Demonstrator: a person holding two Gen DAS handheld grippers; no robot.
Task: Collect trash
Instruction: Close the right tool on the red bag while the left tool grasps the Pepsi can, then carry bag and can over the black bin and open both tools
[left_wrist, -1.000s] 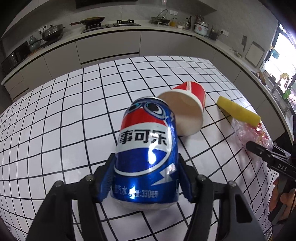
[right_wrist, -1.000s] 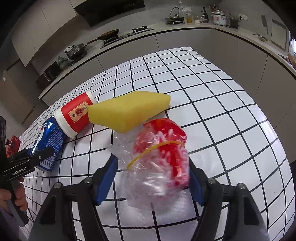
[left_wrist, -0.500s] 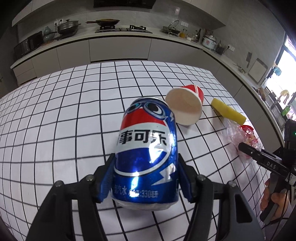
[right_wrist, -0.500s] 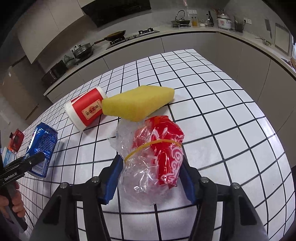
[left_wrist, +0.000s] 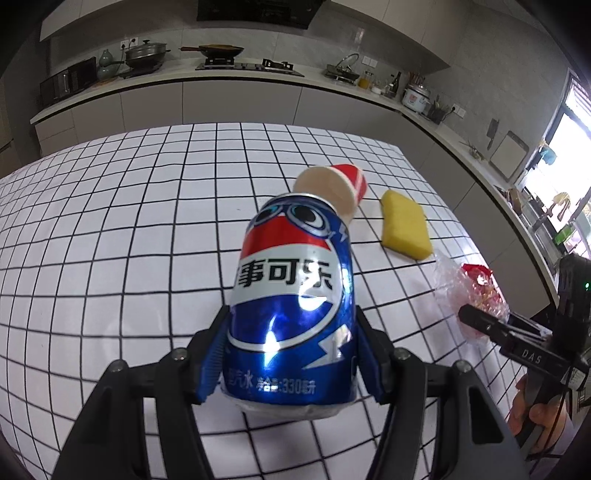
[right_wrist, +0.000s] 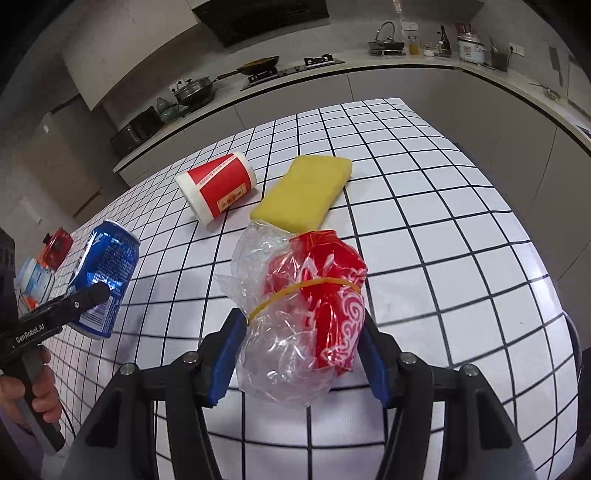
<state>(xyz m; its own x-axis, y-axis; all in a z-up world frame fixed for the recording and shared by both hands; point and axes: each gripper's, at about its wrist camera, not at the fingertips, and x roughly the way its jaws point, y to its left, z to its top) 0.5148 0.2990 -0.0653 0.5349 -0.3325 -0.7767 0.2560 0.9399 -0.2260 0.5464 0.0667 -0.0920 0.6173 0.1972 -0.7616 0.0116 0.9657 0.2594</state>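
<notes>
Both grippers are carrying something here: the left gripper (left_wrist: 291, 354) is squeezing a blue soda can (left_wrist: 291, 306), jaws partly open and pressing on both sides of it, holding it tilted above the checked table (left_wrist: 110, 240). The right gripper (right_wrist: 299, 354) has just been closing its jaws and is now clamping a crumpled clear plastic bag (right_wrist: 295, 314) with red wrapping inside and a yellow rubber band round it. Behind them a red paper cup (right_wrist: 218, 188) is lying on its side on the table, just beside a yellow sponge (right_wrist: 303, 195)
</notes>
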